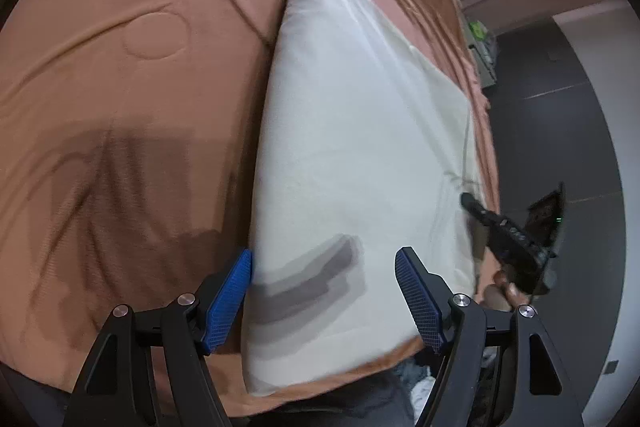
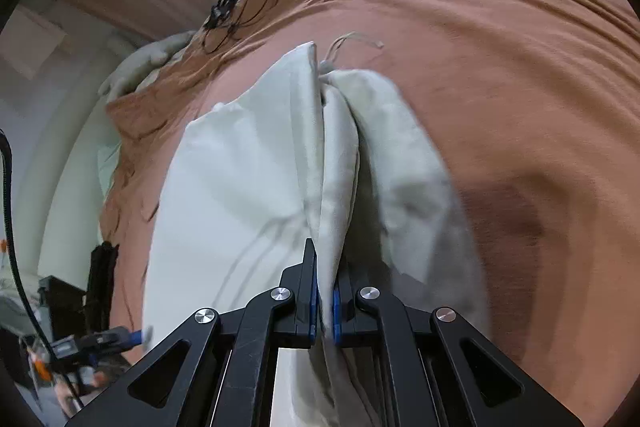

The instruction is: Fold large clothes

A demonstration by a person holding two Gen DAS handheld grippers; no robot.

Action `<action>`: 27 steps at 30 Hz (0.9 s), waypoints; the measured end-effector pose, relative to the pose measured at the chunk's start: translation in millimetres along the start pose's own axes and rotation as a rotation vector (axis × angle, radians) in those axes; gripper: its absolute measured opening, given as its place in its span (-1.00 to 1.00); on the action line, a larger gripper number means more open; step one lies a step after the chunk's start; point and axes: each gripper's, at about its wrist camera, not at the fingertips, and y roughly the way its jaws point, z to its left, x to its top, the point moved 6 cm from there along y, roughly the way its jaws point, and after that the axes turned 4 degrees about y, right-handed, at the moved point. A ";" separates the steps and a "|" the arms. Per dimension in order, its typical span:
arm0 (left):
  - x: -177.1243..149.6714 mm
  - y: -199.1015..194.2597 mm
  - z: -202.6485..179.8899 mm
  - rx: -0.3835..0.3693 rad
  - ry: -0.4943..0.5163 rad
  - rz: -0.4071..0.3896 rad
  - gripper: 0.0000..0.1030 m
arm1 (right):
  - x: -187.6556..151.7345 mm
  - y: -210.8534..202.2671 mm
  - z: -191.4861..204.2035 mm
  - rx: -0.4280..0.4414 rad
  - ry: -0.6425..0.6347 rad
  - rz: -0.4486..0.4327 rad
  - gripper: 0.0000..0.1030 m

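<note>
1. The cream garment lies spread on the bed's rust-brown cover, near the bed's edge, beside the dark floor.
2. Left tongs: spread wide above the garment's near end, blue pads apart from each other, nothing gripped between them.
3. Right tongs: pressed together, pinching a raised fold of the garment; cloth rises in a ridge from the jaws.
4. A drawstring shows at the garment's far end.
5. Black cables lie on the cover beyond.
</note>
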 end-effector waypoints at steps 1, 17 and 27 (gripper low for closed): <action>0.9 -0.3 -1.3 -0.004 0.003 -0.001 0.45 | 1.0 -2.5 -4.1 -0.001 0.005 -0.001 -0.91; 12.4 9.9 26.7 0.097 -0.014 -0.013 0.45 | -2.5 -4.2 -34.6 0.016 0.045 0.011 -0.91; 30.8 29.5 16.4 0.110 0.028 -0.014 0.45 | 3.7 -35.8 -47.0 -0.006 0.004 0.011 0.24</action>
